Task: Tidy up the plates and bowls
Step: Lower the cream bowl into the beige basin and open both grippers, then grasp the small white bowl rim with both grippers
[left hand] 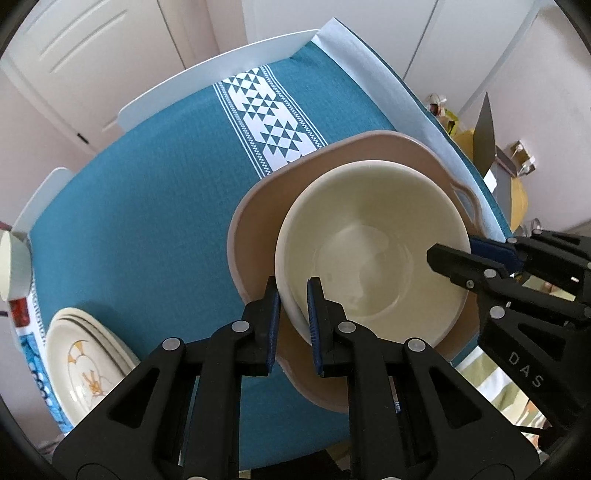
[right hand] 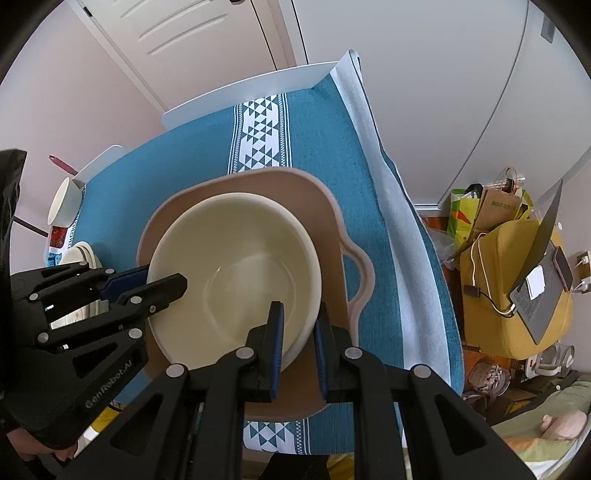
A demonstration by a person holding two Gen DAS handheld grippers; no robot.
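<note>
Two grippers on one cream bowl over a pink tray

The left gripper [left hand: 293, 314] and right gripper [right hand: 299, 332] each pinch opposite rim walls of the round cream ceramic bowl [left hand: 373, 251], which sits in the pale pink handled plastic tray [right hand: 332, 206] on the teal woven tablecloth [left hand: 147, 206]; stacked cream patterned plates [left hand: 85, 362] lie well apart.

Pale walls, white panelled doors [right hand: 192, 33], yellow armchair [right hand: 517, 280] beside table.
</note>
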